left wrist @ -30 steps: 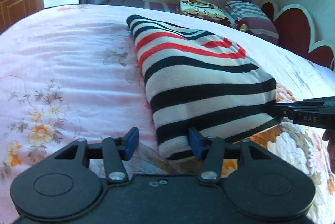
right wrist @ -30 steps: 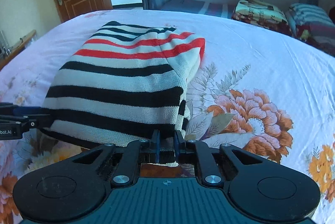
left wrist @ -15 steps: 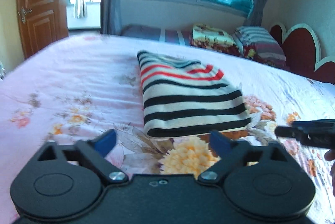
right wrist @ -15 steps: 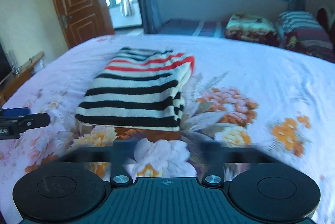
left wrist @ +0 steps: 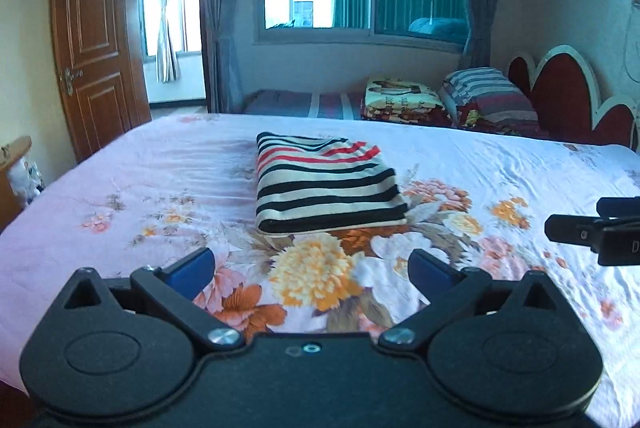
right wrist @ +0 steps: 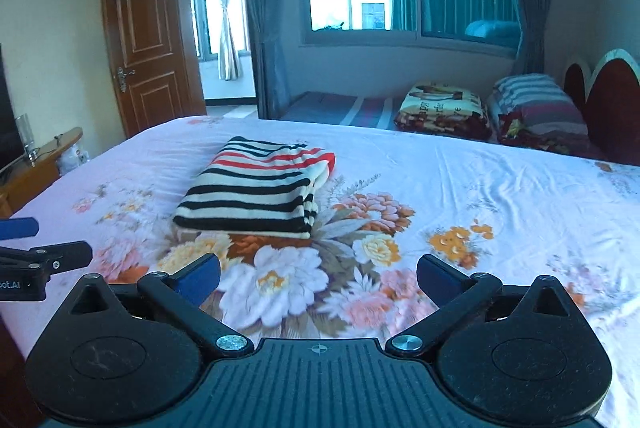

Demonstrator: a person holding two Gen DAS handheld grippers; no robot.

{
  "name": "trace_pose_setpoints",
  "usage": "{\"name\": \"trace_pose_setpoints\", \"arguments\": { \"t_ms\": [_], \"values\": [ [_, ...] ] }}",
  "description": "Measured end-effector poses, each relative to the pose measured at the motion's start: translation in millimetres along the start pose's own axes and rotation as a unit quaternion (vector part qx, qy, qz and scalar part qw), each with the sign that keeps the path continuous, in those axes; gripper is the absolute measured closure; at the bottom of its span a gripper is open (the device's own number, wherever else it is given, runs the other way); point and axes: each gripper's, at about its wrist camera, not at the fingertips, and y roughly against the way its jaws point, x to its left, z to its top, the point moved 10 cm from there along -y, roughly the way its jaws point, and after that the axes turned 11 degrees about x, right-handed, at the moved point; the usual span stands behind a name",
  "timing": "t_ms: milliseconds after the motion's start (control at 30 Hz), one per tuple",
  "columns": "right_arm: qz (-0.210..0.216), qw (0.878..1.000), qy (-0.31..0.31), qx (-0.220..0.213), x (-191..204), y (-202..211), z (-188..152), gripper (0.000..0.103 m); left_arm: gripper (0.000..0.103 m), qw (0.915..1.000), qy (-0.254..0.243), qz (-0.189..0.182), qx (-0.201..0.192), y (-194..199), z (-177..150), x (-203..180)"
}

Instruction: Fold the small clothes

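The folded black, cream and red striped knit garment [left wrist: 326,184] lies flat on the floral-sheeted bed [left wrist: 140,188], ahead of and apart from both empty, wide-spread claws, left claw [left wrist: 312,266] and right claw [right wrist: 318,274] about equally near.

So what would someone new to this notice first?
Probably the folded striped sweater, a neat black, cream and red rectangle lying alone in the middle of the floral bedsheet. Next, the left claw and right claw, both wide open and clear of it.
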Motion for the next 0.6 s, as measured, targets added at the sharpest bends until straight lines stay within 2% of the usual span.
{"name": "trace_pose_setpoints", "arguments": {
  "t_ms": [300, 600],
  "values": [
    [-0.001, 1.000, 0.018, -0.017, 6.6, 48.5, -15.7, 0.000, 0.001, 0.9996, -0.006, 0.006, -0.028, 46.5, -10.5, -14.2],
    [0.012, 0.999, 0.035, -0.040, 24.2, 76.9, -19.5, 0.000, 0.001, 0.9985, 0.014, 0.010, -0.053, 80.7, -8.8, -13.3]
  ]
}}
